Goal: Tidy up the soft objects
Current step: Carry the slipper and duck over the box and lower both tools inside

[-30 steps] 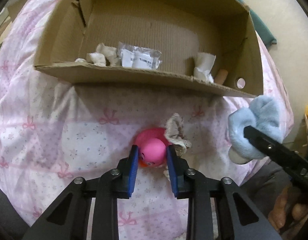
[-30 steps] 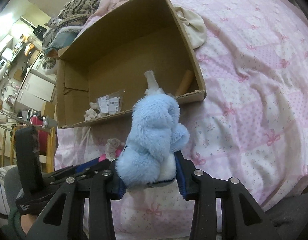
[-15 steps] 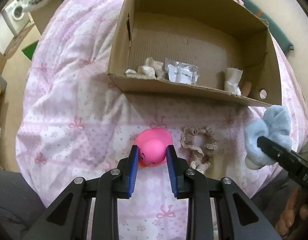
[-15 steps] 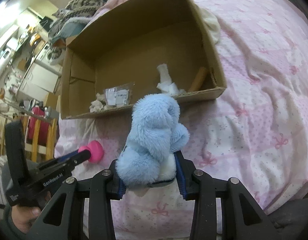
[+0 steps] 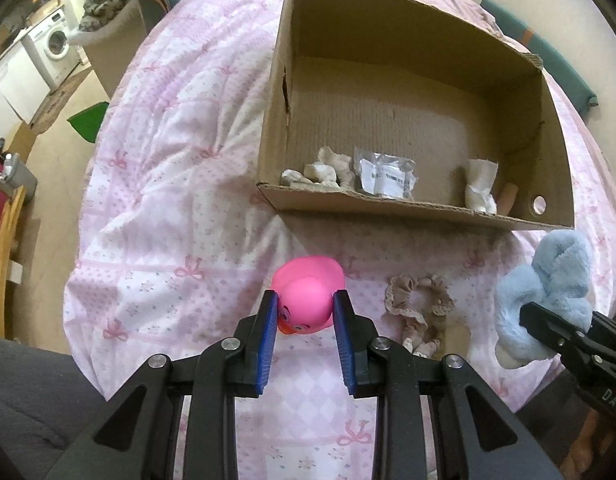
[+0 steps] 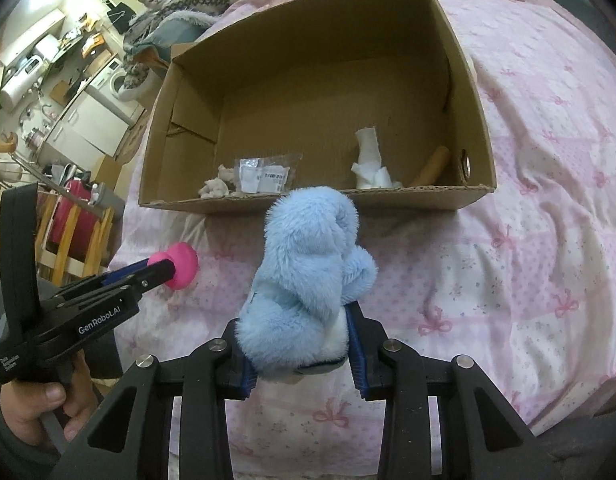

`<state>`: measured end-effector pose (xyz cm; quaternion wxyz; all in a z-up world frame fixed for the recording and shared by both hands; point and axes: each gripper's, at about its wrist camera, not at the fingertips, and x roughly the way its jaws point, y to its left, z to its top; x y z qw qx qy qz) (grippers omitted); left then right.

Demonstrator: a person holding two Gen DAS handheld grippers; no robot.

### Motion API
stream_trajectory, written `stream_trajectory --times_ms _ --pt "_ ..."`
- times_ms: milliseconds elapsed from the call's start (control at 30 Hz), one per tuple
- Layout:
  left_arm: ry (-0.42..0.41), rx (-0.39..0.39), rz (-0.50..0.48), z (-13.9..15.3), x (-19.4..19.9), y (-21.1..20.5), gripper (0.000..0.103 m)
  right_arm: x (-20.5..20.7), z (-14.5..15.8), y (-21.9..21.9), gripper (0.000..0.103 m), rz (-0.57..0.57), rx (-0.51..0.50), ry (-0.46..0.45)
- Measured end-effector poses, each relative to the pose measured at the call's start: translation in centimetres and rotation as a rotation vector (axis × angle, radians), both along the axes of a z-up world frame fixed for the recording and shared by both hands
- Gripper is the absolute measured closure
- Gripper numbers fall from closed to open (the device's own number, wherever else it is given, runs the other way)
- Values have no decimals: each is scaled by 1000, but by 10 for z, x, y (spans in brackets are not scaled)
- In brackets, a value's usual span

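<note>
The cardboard box [image 5: 411, 208] lies ahead of both; the left hand-held gripper [image 5: 306, 312] clamps the pink duck [image 5: 308, 300]; the right hand-held gripper [image 6: 300, 344], probably nearer, is closing on the blue plush [image 6: 308, 280].

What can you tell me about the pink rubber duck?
The pink rubber duck looks smooth and squishy, with a round head, a wider round body behind it, an orange beak and dark painted eyes. Its face points down toward the camera in the left wrist view. The left gripper holds it by the head, with a blue-padded finger pressing each side. It is lifted above the pink quilt with bows, in front of the open brown cardboard box, to the left of a beige frilly scrunchie.
</note>
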<state>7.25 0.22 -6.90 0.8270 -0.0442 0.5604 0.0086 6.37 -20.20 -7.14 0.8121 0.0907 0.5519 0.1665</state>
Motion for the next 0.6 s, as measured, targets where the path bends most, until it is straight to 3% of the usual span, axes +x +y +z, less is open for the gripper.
stream_trajectory --times_ms 233,433,600 --pt "-73 1 31 19 -7 5 78 -5 14 0 65 1 41 -65" --pt "-244 26 55 66 -13 8 78 -14 53 -13 65 -29 92 -256" --pt "-312 2 35 97 -3 8 78 -14 83 -23 64 -72 97 -366"
